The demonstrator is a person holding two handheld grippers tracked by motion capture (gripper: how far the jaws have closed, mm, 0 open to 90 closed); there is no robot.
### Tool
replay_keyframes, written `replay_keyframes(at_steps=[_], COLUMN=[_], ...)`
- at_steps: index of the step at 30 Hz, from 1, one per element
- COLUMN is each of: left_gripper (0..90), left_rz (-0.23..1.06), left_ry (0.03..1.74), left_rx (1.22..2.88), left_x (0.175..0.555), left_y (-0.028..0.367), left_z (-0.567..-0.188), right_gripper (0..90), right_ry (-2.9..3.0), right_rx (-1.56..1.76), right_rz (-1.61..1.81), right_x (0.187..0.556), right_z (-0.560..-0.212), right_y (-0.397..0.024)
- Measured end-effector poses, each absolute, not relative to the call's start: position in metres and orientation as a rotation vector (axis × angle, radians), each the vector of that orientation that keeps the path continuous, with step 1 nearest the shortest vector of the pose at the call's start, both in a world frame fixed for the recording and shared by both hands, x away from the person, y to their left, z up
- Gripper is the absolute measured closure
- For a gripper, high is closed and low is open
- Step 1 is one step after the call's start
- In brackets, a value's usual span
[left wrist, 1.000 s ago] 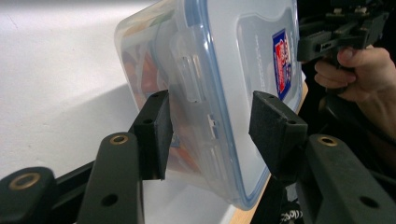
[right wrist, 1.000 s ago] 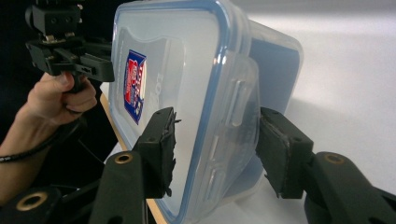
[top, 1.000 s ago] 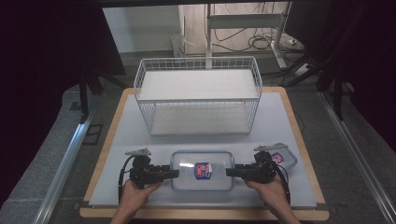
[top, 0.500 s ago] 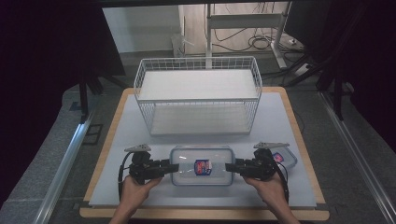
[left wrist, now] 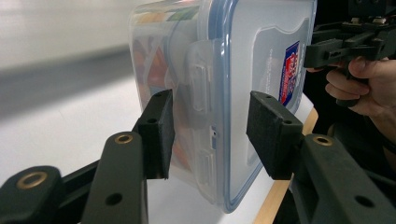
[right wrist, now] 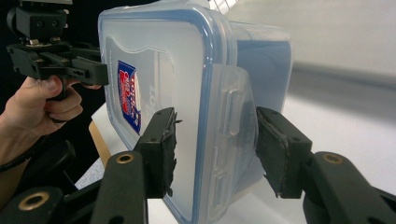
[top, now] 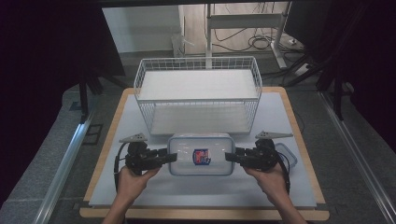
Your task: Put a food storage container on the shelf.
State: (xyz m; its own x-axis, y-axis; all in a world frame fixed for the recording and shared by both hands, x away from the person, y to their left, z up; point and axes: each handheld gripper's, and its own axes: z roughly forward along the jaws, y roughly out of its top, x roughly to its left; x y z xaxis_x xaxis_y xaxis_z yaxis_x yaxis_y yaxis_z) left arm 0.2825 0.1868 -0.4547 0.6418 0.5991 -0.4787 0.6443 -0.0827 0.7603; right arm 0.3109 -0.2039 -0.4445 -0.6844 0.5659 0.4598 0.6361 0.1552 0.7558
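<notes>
Running this one remotely, and my read is we're around the midpoint: the left gripper and right gripper each have an end of the plastic container clamped, lid on top and base underneath, pinching right across the side latches. In the left gripper view the box sits between the pads and the table looks to be away from its bottom, so I'd say it's off the white mat, hanging over the near part of it between my two hands. What's left, I'm guessing, is carrying it forward to the wire rack standing just behind it and setting it on a shelf, which shelf I can't say. The box itself is a clear rectangular tub with rounded corners, a blue seal line around the lid, a red-and-blue sticker in the middle, and something colourful inside that I can't make out.
</notes>
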Motion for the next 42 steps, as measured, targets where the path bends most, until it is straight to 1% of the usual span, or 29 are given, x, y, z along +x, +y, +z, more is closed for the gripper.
replay_keyframes(at_steps=[9, 14, 31, 42], left_gripper=[52.4, 52.5, 52.6, 52.2], left_rz=[0.01, 0.02, 0.041, 0.032], left_ry=[0.964, 0.963, 0.958, 0.97], left_rx=[1.752, 1.739, 1.712, 1.694], left_x=[0.295, 0.303, 0.333, 0.363], left_y=[0.19, 0.191, 0.201, 0.21], left_z=[-0.416, -0.4, -0.36, -0.331], right_gripper=[50.0, 50.1, 50.7, 51.6], right_ry=[-2.347, -2.343, -2.305, -2.266], right_rx=[-1.181, -1.169, -1.168, -1.175], right_rz=[-1.68, -1.725, -1.783, -1.802], right_x=[0.324, 0.335, 0.367, 0.393], right_z=[-0.408, -0.388, -0.347, -0.322], right_y=[-0.202, -0.2, -0.192, -0.185])
